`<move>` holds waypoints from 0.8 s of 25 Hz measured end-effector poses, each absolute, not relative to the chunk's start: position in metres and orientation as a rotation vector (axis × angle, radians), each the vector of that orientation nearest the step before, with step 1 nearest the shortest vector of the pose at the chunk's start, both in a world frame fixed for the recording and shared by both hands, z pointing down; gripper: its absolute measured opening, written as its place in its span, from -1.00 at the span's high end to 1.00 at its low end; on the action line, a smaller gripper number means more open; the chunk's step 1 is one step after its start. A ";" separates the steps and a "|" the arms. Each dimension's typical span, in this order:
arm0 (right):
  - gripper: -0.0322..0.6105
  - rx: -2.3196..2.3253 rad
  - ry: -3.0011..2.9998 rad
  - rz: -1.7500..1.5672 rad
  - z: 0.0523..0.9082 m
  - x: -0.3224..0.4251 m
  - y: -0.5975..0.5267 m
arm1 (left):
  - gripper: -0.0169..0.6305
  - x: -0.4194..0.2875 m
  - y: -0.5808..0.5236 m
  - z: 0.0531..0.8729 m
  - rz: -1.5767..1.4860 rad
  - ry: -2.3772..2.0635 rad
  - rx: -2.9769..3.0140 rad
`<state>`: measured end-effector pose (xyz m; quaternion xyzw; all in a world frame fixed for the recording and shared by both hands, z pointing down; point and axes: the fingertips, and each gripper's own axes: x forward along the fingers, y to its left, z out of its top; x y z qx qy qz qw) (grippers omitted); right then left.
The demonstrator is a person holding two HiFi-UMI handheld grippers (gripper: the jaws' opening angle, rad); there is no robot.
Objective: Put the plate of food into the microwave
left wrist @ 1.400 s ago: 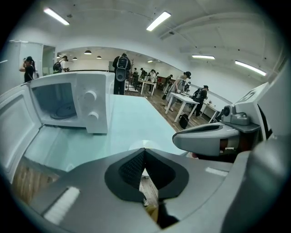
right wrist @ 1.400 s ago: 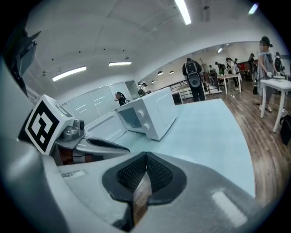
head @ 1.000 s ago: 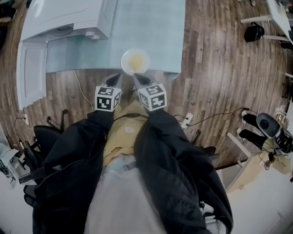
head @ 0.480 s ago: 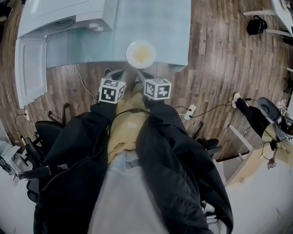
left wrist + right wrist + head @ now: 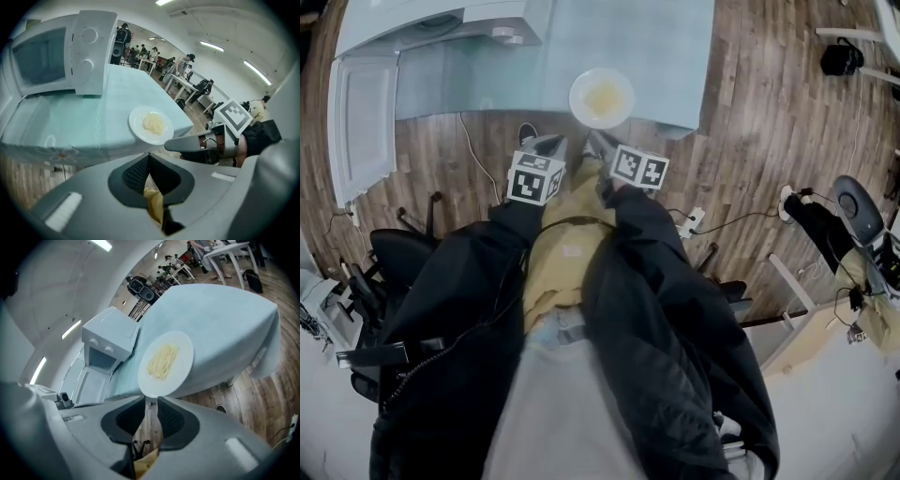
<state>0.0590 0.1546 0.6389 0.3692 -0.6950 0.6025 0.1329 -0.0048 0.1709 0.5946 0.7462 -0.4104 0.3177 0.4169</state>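
Entry: plate [image 5: 601, 97] of noodles, on the table [image 5: 666, 56] near its front edge, not yet gripped.

We note the right gripper [image 5: 151, 401], whose jaws have just been opening, parted with the plate's near rim at the mouth of the gap and no pad pressing on it. The left gripper [image 5: 149, 154] is closed and empty, just beside the right one. To do this well, we judge the rim needs a deep bite and the plate a level carry, so the noodles do not slide. Microwave [image 5: 441, 23]: far left of the table, well apart from the plate, door [image 5: 361, 122] swung open. Nothing shows on the cloth between the two. Floor: cable [image 5: 473, 164], chairs [image 5: 384, 272].
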 end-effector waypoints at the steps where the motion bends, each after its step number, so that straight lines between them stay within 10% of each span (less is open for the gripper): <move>1: 0.67 1.074 -2.007 1.762 0.641 0.060 0.154 | 0.96 -0.005 0.171 0.595 0.797 -1.030 1.872; 20: 0.57 1.140 -1.968 2.068 0.654 0.059 0.133 | 0.96 -0.017 0.172 0.604 0.809 -1.028 1.833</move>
